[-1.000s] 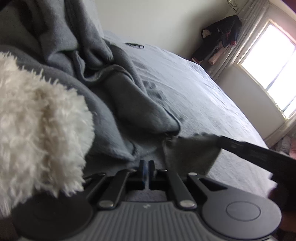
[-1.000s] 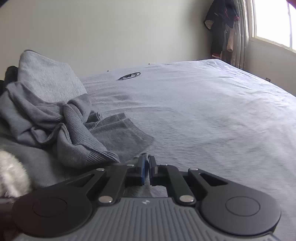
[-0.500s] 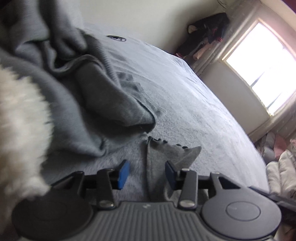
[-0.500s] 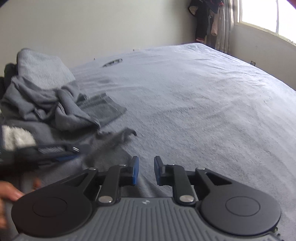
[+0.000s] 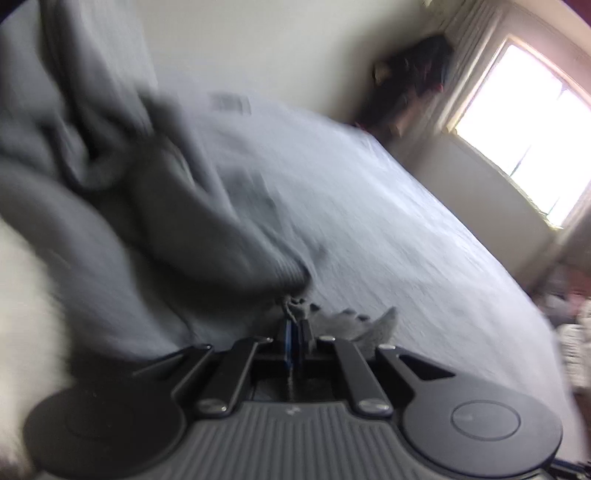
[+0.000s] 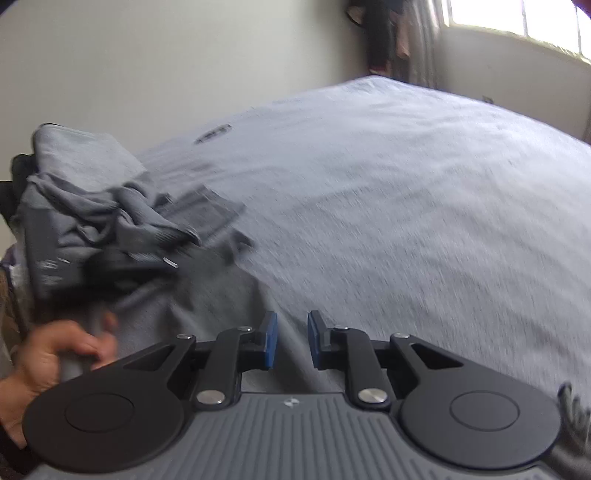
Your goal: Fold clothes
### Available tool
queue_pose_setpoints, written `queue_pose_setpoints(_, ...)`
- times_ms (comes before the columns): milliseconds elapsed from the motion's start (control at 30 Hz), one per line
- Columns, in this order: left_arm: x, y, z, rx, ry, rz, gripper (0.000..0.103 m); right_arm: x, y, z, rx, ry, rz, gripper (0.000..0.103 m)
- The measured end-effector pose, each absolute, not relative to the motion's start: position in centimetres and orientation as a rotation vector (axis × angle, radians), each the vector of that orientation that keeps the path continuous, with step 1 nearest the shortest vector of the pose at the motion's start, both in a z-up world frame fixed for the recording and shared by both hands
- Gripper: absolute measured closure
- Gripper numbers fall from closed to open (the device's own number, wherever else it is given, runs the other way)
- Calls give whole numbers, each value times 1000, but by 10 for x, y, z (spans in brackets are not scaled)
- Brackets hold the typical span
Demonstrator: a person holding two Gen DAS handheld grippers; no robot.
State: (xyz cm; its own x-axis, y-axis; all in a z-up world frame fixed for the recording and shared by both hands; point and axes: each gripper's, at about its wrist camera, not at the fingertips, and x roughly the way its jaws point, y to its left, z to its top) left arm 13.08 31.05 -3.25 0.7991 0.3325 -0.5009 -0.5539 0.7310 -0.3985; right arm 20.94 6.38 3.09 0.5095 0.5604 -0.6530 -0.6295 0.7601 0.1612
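While parted, right hand-held gripper [image 6: 290, 339] empty.

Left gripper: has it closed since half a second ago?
Yes. The left gripper, then open around the small grey garment on the bed, is now shut on its edge.

Your right gripper [image 6: 290, 338] sits low over the bed [image 6: 406, 206] with its blue pads [image 6: 269, 339] parted and nothing between them. At your left, a hand [image 6: 48, 360] grips the handle of the left gripper [image 6: 122, 258], which shows only as a dark blur against the heap of grey clothes [image 6: 96, 206], so you cannot tell how its jaws stand. A small dark item [image 6: 213, 133] lies far up the bed, a window [image 6: 517, 22] is at upper right, and dark garments [image 6: 380, 33] hang beside it.
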Motion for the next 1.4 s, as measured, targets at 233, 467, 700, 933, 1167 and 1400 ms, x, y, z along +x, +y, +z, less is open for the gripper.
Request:
queue_pose_setpoints(233, 127, 305, -37, -415, 512, 689, 98, 209, 61, 16, -127, 775, 675, 83)
queue_pose_setpoints(467, 129, 318, -39, -517, 512, 608, 86, 233, 21, 20, -136, 781, 561, 75)
queue_pose_setpoints(700, 128, 305, -32, -498, 517, 628, 85, 231, -18, 17, -71, 785, 482, 75)
queue_pose_setpoints(933, 121, 280, -14, -502, 540, 557, 77, 205, -46, 23, -74, 774, 454, 75)
queue_pose_setpoints(1167, 133, 206, -11, -378, 596, 199, 75, 205, -76, 17, -49, 805, 379, 75)
queue_pose_setpoints(1400, 137, 165, -32, -221, 671, 82, 75, 215, -54, -3, -26, 839, 453, 75)
